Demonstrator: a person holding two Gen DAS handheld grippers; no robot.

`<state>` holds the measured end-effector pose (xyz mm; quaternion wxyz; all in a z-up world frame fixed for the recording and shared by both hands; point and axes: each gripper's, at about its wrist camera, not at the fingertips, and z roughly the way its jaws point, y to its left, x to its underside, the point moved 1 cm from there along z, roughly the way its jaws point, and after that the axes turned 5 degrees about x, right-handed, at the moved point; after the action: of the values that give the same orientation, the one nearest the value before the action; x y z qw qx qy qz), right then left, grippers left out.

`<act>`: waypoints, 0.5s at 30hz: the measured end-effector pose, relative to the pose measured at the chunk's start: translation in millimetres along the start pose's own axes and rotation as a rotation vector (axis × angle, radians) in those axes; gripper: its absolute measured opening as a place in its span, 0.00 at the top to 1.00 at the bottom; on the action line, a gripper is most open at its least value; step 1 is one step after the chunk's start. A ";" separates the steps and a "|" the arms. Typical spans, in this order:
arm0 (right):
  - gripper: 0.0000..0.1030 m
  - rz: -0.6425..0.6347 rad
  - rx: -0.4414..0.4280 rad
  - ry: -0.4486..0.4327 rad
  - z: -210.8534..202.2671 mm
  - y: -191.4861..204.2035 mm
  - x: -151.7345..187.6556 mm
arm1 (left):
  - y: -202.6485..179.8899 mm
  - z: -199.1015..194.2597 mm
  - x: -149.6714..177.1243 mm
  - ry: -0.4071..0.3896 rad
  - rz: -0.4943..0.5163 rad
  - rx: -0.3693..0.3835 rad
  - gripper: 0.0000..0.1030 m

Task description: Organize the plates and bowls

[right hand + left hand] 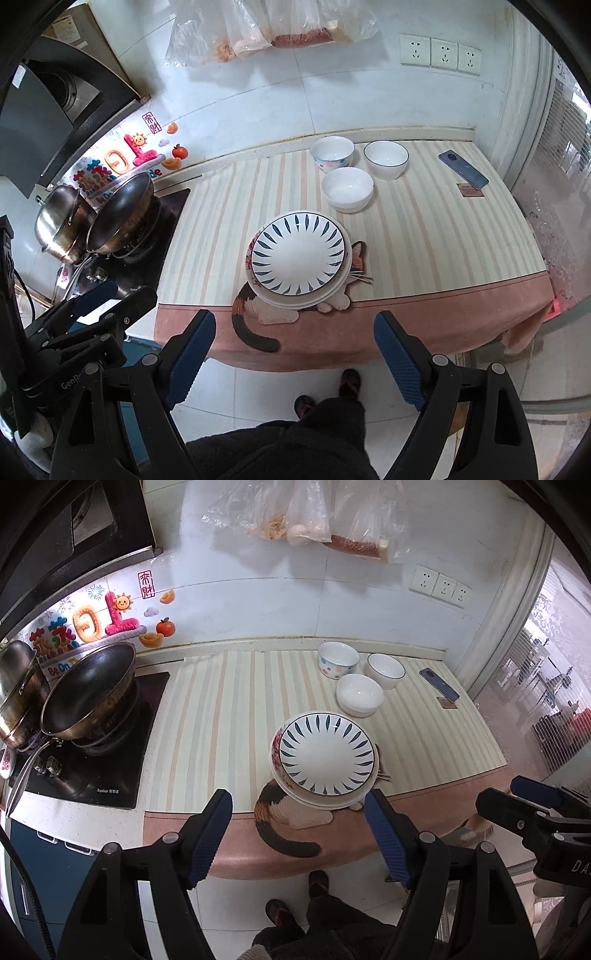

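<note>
A stack of plates (325, 753) (300, 254) sits near the counter's front edge, topped by a white plate with dark blue leaf marks. Behind it stand three bowls: a plain white one (359, 694) (347, 189), a dark-rimmed white one (385, 671) (386, 159), and a patterned one (338, 660) (331, 153). My left gripper (299, 812) is open, held in front of the counter's edge just below the plates. My right gripper (295, 332) is open too, off the counter's front, empty. Each gripper shows at the other view's edge.
A wok (88, 694) and a steel pot (59, 225) sit on the stove at the left. A phone (463, 169) lies at the back right of the striped cloth (221, 731). Plastic bags (306, 513) hang on the wall. The person's feet (325, 391) stand on the tiled floor below.
</note>
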<state>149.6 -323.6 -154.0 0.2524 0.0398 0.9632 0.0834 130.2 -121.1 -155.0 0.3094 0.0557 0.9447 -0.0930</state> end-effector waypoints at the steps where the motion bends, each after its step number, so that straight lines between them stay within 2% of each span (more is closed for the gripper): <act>1: 0.13 0.004 -0.002 0.001 1.5 -2.4 -1.9 | -1.2 0.8 -1.6 -0.004 -0.002 -0.003 0.29; 7: 0.13 0.023 -0.046 0.009 25.0 -27.7 -29.1 | -8.1 18.5 -20.1 -0.021 -0.023 -0.020 0.29; 13: 0.13 0.038 -0.106 0.044 80.4 -76.1 -82.8 | -23.2 66.9 -69.0 -0.058 -0.039 -0.057 0.29; 15: 0.13 0.042 -0.119 0.075 108.0 -95.1 -104.2 | -29.8 93.2 -89.7 -0.041 -0.041 -0.058 0.29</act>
<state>290.1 -414.3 -213.9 0.2164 0.0421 0.9643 0.1471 250.8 -174.1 -171.2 0.3281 0.0254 0.9415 -0.0729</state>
